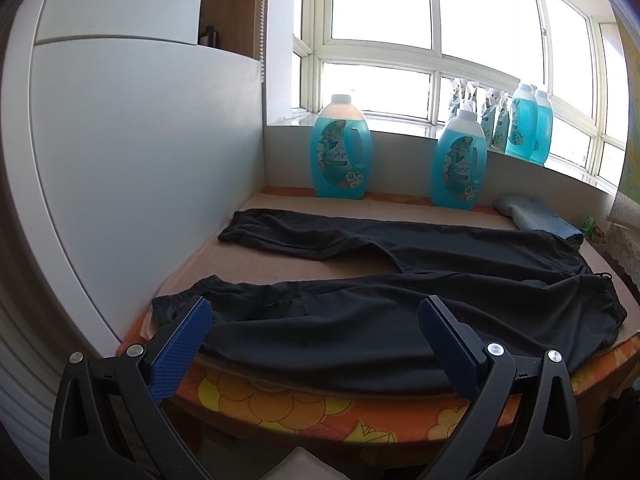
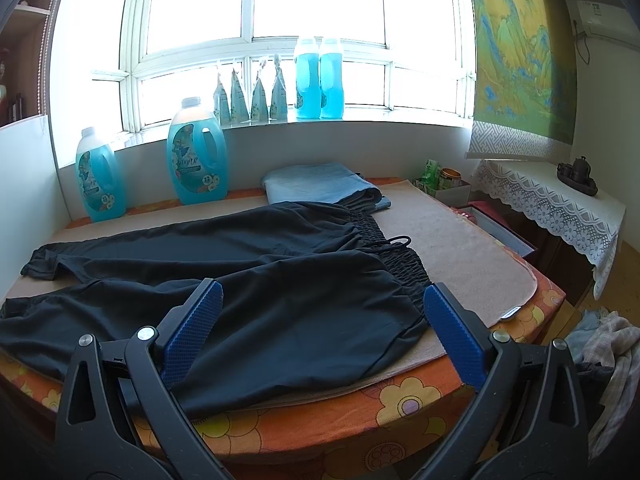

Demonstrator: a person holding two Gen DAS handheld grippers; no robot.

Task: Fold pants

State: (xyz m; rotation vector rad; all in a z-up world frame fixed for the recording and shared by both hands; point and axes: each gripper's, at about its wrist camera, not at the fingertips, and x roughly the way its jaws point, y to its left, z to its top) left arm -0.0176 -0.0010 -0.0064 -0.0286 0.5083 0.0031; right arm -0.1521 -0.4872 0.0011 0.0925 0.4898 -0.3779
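Note:
Black pants (image 1: pixel 360 280) lie spread flat on a tan mat (image 1: pixel 280 264), both legs running left, the elastic waistband at the right. In the right wrist view the pants (image 2: pixel 260 272) show the waistband and drawstring at the right side. My left gripper (image 1: pixel 316 308) is open and empty, hovering over the near leg close to its cuff. My right gripper (image 2: pixel 324 292) is open and empty, hovering over the near hip by the waistband. Neither gripper touches the cloth.
Blue detergent jugs (image 1: pixel 342 148) (image 1: pixel 460 158) stand at the back of the table. A folded light-blue garment (image 2: pixel 316 182) lies behind the waistband. A white panel (image 1: pixel 140 160) walls the left side. The orange flowered table edge (image 2: pixel 420 404) is near. A lace-covered side table (image 2: pixel 560 208) stands right.

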